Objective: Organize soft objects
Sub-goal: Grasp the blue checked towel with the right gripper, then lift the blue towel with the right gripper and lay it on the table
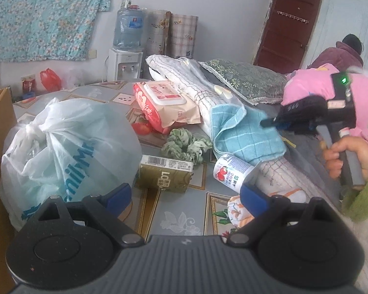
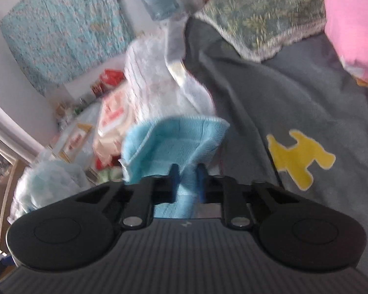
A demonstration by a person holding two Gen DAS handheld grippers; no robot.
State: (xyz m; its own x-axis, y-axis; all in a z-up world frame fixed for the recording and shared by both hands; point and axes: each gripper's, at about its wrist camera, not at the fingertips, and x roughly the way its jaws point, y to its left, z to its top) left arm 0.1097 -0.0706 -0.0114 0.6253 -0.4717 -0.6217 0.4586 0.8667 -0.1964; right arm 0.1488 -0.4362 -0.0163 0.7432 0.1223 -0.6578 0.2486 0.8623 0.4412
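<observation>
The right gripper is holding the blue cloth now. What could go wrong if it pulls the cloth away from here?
1. The right gripper pinches only one part of the blue cloth; it may slip out.
2. The cloth lies on the white rolled blanket, so pulling may drag that along.
3. The yogurt cup lies just below the cloth; the trailing edge may knock it.

Left gripper (image 1: 186, 197) fingers spread wide; right gripper (image 2: 187, 171) fingers pinched.
</observation>
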